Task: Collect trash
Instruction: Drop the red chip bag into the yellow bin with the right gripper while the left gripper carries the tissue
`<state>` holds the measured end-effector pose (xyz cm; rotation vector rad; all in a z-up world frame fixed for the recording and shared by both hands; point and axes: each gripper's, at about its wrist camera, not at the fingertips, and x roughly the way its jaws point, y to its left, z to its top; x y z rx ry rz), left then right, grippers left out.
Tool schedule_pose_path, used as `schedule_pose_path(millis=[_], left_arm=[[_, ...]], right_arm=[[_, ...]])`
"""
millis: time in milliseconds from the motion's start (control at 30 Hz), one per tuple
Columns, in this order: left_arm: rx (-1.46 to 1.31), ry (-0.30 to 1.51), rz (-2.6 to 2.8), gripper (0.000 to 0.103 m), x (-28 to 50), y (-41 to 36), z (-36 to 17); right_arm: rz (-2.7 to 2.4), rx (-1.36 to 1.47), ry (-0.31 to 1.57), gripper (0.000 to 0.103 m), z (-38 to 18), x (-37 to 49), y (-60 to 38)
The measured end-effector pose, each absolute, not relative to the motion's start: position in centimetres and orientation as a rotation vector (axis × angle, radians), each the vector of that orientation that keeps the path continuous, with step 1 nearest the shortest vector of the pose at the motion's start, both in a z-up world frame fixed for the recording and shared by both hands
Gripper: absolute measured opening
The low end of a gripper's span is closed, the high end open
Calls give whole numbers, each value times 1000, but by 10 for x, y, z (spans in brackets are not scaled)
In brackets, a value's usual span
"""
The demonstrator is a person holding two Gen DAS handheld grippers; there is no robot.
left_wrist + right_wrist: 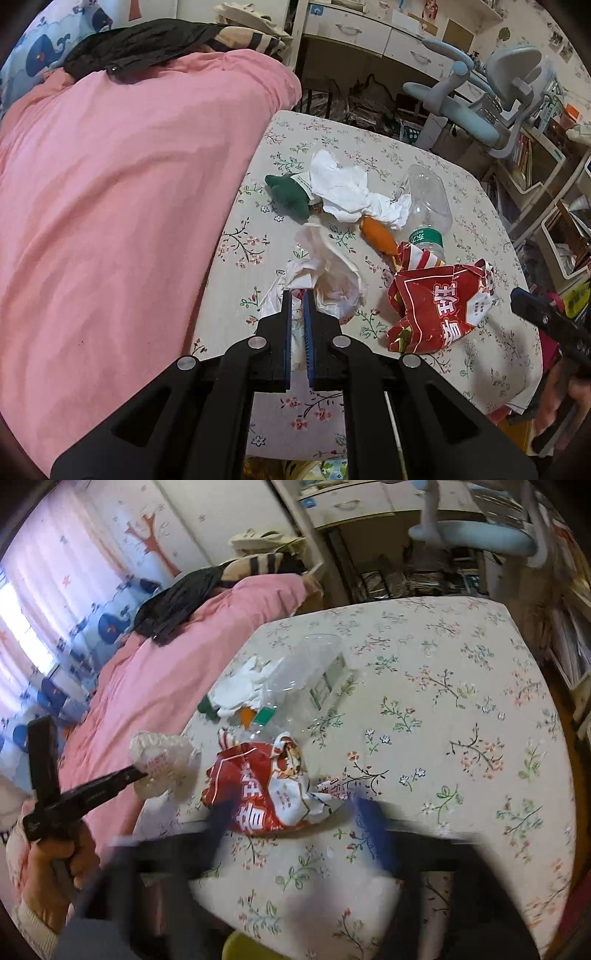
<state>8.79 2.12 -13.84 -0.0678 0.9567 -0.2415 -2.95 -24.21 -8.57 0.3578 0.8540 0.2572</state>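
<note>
Right wrist view: the right gripper (291,834), jaws wide and empty, faces the red snack wrapper (264,786) lying just ahead, while the left gripper (142,771) clamps a thin plastic bag (162,764).

Your left gripper (299,295) has its jaws pinched on a crumpled white plastic bag (325,273), which bunches up just past the fingertips. To the right of the tips lies a crushed red snack wrapper (439,306) on the floral tablecloth (498,236). Farther ahead sit a carrot plush (376,234), crumpled white tissue (347,184) and a clear plastic bottle (428,206) on its side. A pink blanket (118,192) fills the left. Your right gripper (543,314) pokes in at the far right edge.
</note>
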Motion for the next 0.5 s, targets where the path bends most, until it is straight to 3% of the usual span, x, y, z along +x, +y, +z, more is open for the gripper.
schedule_pose_path(millis=[167, 200, 233, 300, 400, 500], left_arm=[[-69, 975, -238, 6, 92, 22, -145], [-73, 979, -238, 6, 93, 23, -146], [-78, 982, -238, 6, 94, 24, -147], [-91, 975, -238, 6, 95, 26, -145], [-108, 943, -245, 6, 92, 28, -138], [-124, 917, -257, 6, 88, 29, -131]], right_arm=[[250, 421, 914, 77, -114, -10, -234], [256, 428, 921, 70, -117, -10, -233], [274, 426, 940, 44, -121, -8, -230], [308, 430, 946, 32, -121, -10, -227], [327, 378, 916, 20, -106, -18, -220], [322, 344, 873, 19, -91, -30, -217]])
